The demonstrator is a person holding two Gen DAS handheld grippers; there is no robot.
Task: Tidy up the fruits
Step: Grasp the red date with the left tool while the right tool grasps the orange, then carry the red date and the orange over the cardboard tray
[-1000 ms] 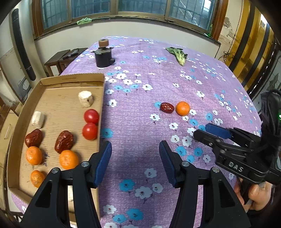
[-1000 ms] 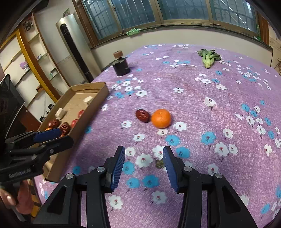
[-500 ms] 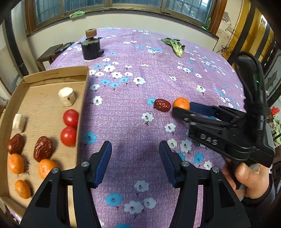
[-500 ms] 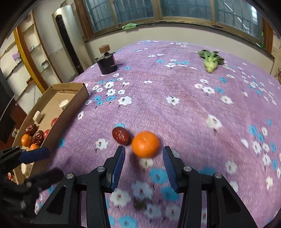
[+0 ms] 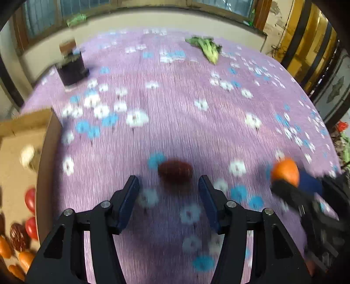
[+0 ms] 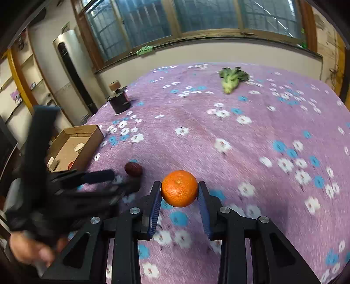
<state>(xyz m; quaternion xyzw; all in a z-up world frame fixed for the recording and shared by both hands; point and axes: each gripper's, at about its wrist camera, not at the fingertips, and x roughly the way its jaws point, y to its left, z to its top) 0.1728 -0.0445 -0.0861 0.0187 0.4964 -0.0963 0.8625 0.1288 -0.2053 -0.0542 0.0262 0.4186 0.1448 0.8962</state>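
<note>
Right gripper jaws clamped on orange (both pads touching). Left gripper jaws wide apart, low over table, red date just ahead.

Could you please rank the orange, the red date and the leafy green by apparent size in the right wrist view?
1. orange, nearest the camera, so its lead is unsure
2. leafy green, far off
3. red date

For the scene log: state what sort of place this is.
Probably a room in a home: a purple flowered tablecloth, wood-framed barred windows, and a tall silver standing air conditioner beside wall shelves.
</note>
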